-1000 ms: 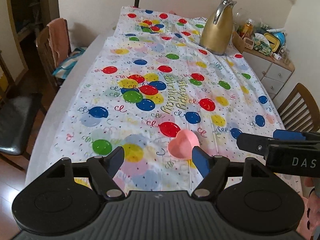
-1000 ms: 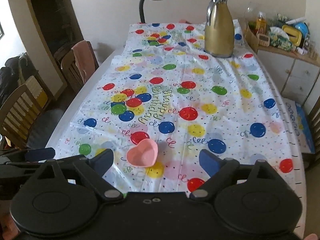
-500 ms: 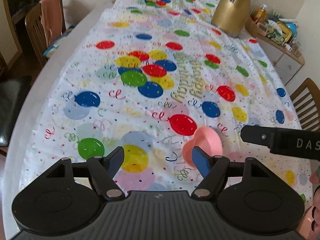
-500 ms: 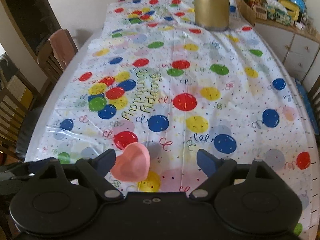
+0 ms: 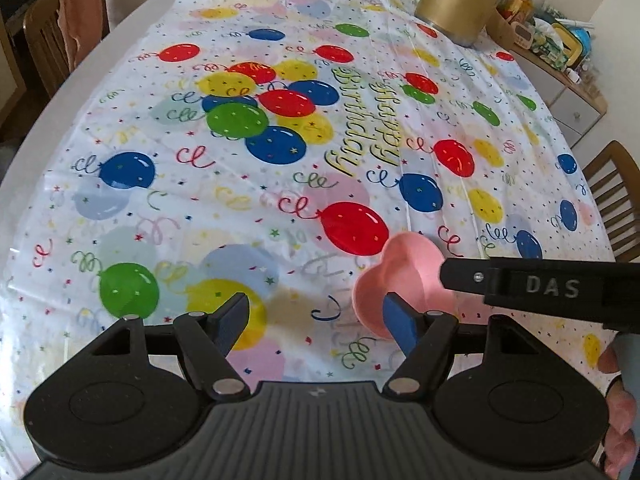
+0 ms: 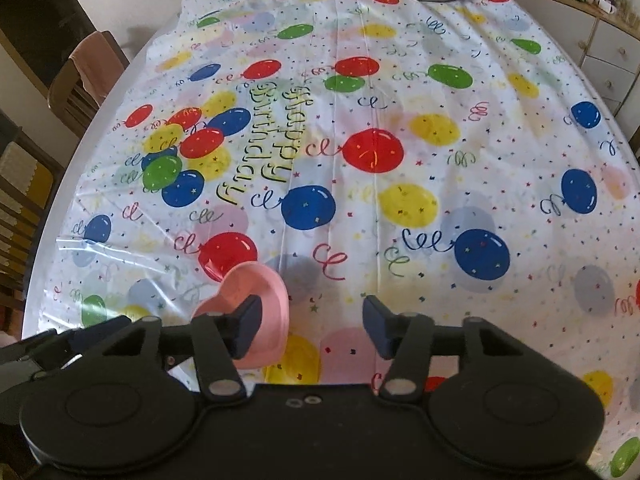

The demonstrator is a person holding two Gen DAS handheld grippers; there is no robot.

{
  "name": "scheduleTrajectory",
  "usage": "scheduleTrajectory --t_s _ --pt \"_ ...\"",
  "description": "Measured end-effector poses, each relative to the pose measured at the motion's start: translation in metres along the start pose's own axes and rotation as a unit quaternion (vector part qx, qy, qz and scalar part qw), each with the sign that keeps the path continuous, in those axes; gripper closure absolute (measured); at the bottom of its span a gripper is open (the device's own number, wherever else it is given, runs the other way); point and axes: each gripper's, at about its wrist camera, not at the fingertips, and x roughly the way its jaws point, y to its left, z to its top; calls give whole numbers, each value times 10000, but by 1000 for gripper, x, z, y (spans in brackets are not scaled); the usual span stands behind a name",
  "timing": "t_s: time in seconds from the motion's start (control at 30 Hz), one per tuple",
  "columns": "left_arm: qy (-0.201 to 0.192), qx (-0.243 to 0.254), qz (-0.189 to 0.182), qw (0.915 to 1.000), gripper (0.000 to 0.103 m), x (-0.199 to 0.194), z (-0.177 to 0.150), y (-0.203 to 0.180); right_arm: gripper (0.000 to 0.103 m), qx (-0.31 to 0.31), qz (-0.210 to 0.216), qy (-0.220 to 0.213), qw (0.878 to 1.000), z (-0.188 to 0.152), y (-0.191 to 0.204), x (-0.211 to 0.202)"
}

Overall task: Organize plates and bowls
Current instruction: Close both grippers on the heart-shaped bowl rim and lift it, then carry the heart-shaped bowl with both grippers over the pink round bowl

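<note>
Judging by how things lie, the organizing has hardly begun: only one piece of tableware is in sight, a pink heart-shaped bowl [image 5: 404,276] resting on the tablecloth [image 5: 280,184], not lifted and not stacked with anything. No plates and no other bowls show in either view, so where this bowl should end up cannot be told. The left gripper [image 5: 316,320] has its jaws spread with only cloth between them; the bowl lies just off its right finger [image 5: 400,322], which overlaps the bowl's near rim in that view, though whether it touches cannot be told. The right gripper [image 6: 312,326] is closing its jaws, yet the gap between them holds only cloth; the bowl [image 6: 256,300] sits at its left finger [image 6: 248,326], which crosses the bowl's face, apparently over or inside its hollow, with the bowl's right wall reaching a little way into the gap. In the left view the right gripper's finger comes in from the right and overlaps the bowl's right lobe. So the bowl lies between the two tools, nearer the inner finger of each, and neither holds it. What is left, by my reading, is nearly everything: securing the bowl, then carrying it to its place. A gold jug [image 5: 456,4] stands far ahead of both tools, well apart from the bowl.
</note>
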Motion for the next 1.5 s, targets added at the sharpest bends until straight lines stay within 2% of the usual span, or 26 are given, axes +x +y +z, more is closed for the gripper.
scheduleTrajectory --t_s 0.07,0.23,0.27,0.33,0.53,0.7,0.9,1.23,1.5 --pt "3 3 -42 10000 30 2 -1 -1 58 16 4 20 10000 0 1 3" --pt "44 -16 -145 9999 44 8 -2 -3 69 31 43 57 10000 -2 3 10" --pt "31 8 -170 9998 48 9 -2 -4 72 39 45 62 10000 -3 3 11" --pt "39 35 -245 9997 65 9 -1 -6 78 38 57 75 9999 -4 4 13" --pt "138 25 -445 9989 83 14 1 -9 95 24 143 66 9999 -6 6 16" --pt "165 50 -536 9984 88 15 2 -11 102 -8 144 -3 9999 -7 10 15" --pt "220 -9 -558 9982 89 10 1 -10 103 -23 153 -76 9999 -9 12 9" --pt "189 152 -615 9978 89 -27 -10 -26 103 10 253 -145 9996 -22 7 -29" --pt "63 298 -627 9976 89 -71 -32 -50 102 22 332 -275 9991 -44 -1 -73"
